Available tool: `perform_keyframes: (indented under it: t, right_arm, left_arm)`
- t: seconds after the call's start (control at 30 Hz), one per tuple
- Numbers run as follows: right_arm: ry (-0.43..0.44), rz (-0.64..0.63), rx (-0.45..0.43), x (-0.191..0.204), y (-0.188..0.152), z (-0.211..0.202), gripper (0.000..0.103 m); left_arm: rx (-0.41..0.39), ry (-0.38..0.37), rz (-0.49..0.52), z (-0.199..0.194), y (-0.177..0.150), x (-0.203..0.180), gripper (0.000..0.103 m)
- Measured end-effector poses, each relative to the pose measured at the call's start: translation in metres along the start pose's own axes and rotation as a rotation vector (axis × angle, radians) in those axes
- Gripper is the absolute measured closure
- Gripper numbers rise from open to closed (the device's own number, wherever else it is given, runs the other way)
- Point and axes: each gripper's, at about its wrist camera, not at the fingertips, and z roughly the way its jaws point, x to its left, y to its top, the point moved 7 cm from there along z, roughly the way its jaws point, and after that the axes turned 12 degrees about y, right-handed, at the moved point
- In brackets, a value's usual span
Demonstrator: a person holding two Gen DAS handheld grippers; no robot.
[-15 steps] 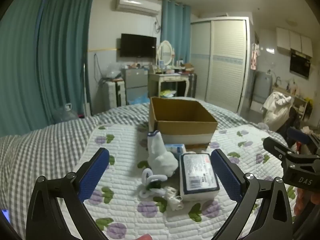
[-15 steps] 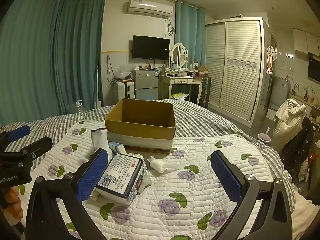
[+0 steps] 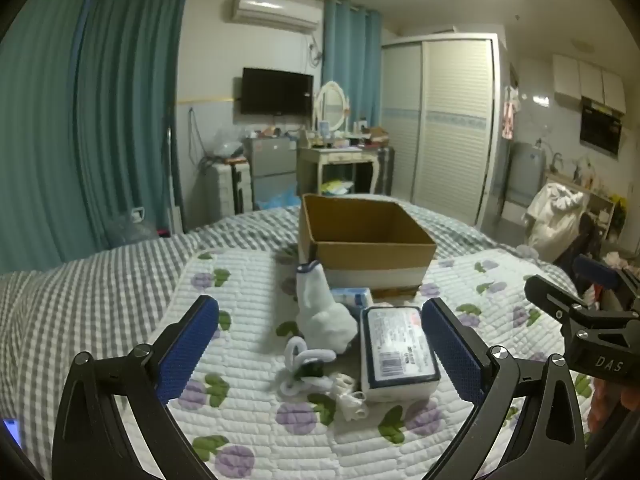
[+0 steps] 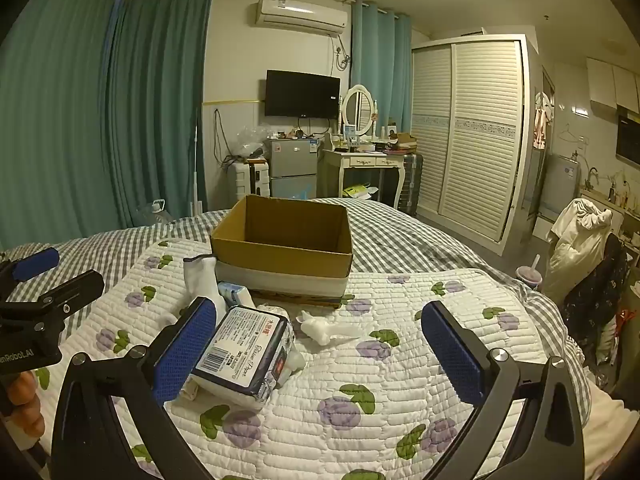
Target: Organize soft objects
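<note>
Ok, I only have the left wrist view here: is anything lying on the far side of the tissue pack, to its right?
Observer: Yes, a crumpled white wad lies on the quilt just right of the tissue pack, apart from it.
Operator: And is the right gripper open? I only see its edge.
Observer: The right gripper is wide open and empty. Its left finger pad is beside the pack; I cannot tell if they touch.

brown box (image 3: 370, 246), white purple-flowered quilt (image 3: 248, 276), grey checked sheet (image 3: 88, 292)
</note>
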Motion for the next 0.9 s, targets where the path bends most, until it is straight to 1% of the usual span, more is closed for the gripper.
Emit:
perform_keyframes:
  t: [0.9]
  right_arm:
    - [0.004,0.009,0.002,-0.0037,-0.0022,0.0031,0.0]
  left_arm:
    - [0.006,0.011,0.0,0.0053,-0.002,0.0041,0.0]
